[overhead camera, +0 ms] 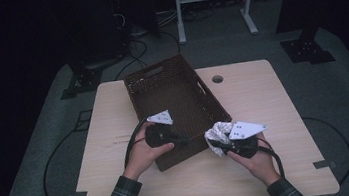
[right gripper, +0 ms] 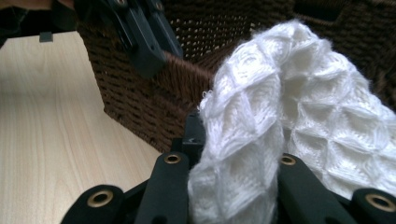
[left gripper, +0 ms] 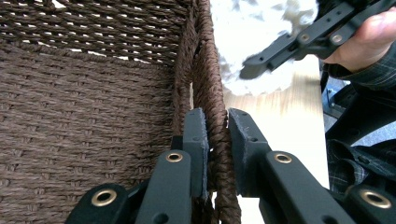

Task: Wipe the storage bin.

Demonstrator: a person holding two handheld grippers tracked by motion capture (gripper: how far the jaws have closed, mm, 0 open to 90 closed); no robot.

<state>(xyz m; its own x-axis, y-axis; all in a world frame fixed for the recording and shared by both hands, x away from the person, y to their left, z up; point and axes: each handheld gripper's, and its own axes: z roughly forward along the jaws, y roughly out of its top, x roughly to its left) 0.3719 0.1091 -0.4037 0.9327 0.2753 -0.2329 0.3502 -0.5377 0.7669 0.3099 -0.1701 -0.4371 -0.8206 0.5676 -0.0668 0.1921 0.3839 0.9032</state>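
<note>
Wicker basket [overhead camera: 175, 103] rim pinched by left gripper [left gripper: 217, 123] | white knit cloth [right gripper: 280, 121] clamped in right gripper [right gripper: 233, 135], beside the basket | not yet inside

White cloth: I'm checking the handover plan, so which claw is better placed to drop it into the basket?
Right. The right claw already grips the white cloth beside the basket, while the left claw clamps its rim.

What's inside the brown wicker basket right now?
The basket shows only its bare woven floor; the white knitted cloth hangs outside it, held in the right hand-held gripper. The left hand-held gripper hides the near corner.
</note>
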